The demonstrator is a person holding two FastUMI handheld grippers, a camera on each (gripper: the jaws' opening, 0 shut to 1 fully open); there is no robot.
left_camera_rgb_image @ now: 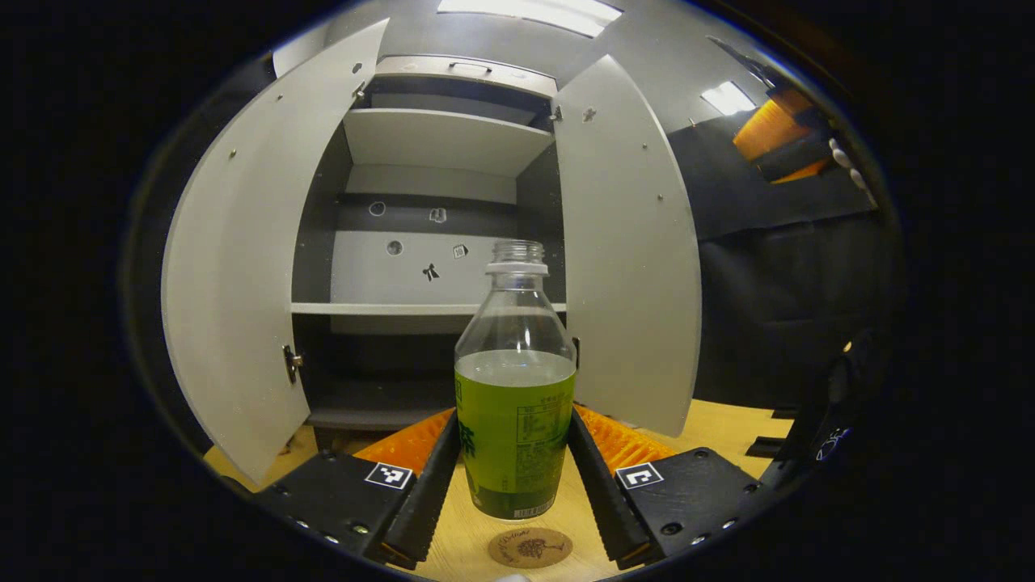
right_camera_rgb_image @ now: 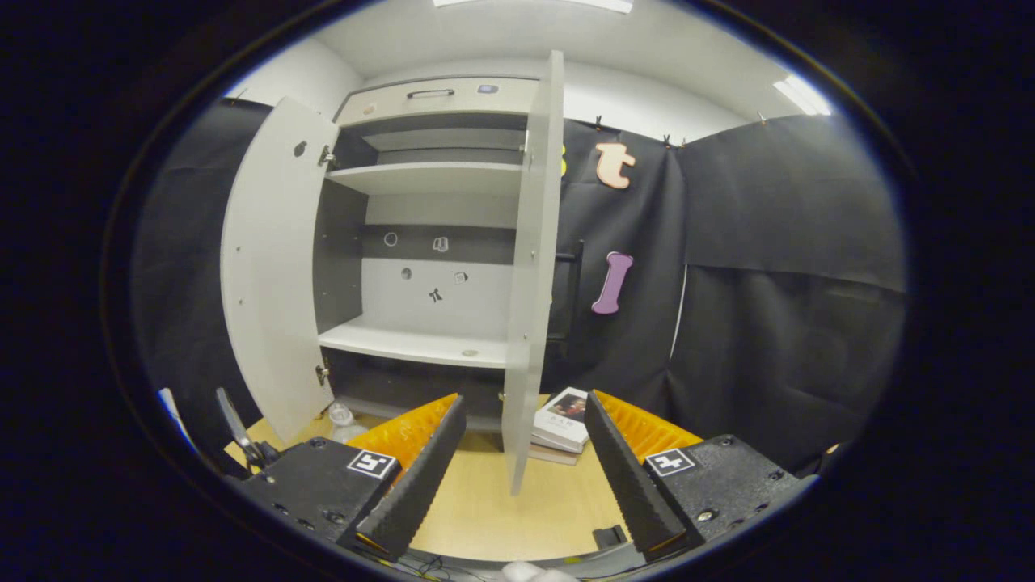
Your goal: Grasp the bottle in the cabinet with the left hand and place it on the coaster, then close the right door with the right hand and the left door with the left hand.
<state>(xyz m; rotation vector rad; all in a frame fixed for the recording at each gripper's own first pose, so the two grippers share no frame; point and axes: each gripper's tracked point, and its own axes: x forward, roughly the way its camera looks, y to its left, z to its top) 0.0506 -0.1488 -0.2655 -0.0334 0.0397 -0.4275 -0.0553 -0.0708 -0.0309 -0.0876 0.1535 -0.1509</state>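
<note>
Both doors (right_camera_rgb_image: 530, 267) stand open; bottle (left_camera_rgb_image: 515, 388) blocks the left tongs' (left_camera_rgb_image: 514, 477) gap

The left gripper (left_camera_rgb_image: 515, 477) is level, its two fingers (left_camera_rgb_image: 433, 481) closed against either side of a green tea bottle (left_camera_rgb_image: 515, 388) held upright between them. The right gripper (right_camera_rgb_image: 517, 477) is level too, its fingers (right_camera_rgb_image: 623, 473) spread wide apart with nothing between them.

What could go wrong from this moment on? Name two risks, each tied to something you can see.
1. The bottle has no cap and holds green liquid; tilting it in the left gripper may spill it.
2. The coaster lies nearer than the bottle's base, so it might be set down off the coaster.
</note>
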